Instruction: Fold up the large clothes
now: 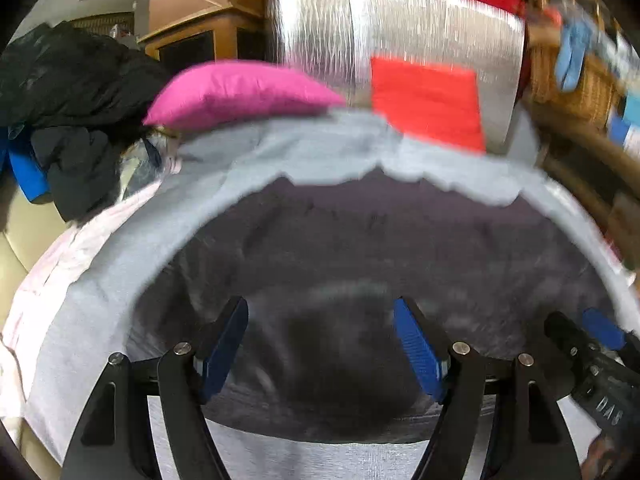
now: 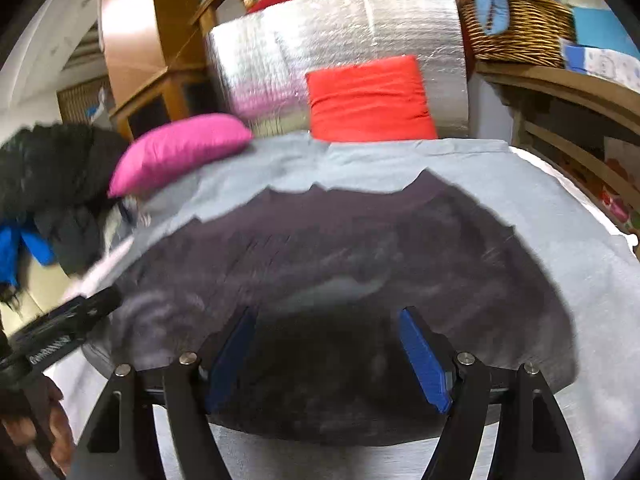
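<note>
Two grippers: both are seen with their blue-padded fingers spread wide and nothing held between them.
Left gripper (image 1: 320, 344): its spread fingers are held low over the near part of the dark charcoal fleece garment (image 1: 360, 248); whether the pads touch the fabric cannot be told through the blur.
Right gripper (image 2: 326, 352): it is likewise open over the near part of the garment (image 2: 340, 260), beside the left gripper (image 2: 60, 332), which is seen at the left of its view.
Garment: it is spread flat on the light grey sheet (image 1: 100, 272), its jagged far edge well short of the sheet's far edge and its near hem close under the fingers.
Surface: the grey sheet (image 2: 560, 220) is laid over a bed or couch; which cannot be told.
Far edge: a magenta cushion (image 1: 236, 92) and a red-orange cushion (image 1: 428, 100) are rested there, against a silver foil-covered block (image 1: 400, 20).
Left edge: a heap of black clothing (image 1: 68, 80) is piled there.
Step judged: the near hem is probably about to be taken for a fold.
Advice: the near corners should be pinched one by each gripper, only the garment's layers being taken and not the sheet.
Advice: both corners should be lifted level and carried toward the far edge together, so the fold line is kept straight.
Risk: the thick fleece may slip or bunch if gripped shallowly.
</note>
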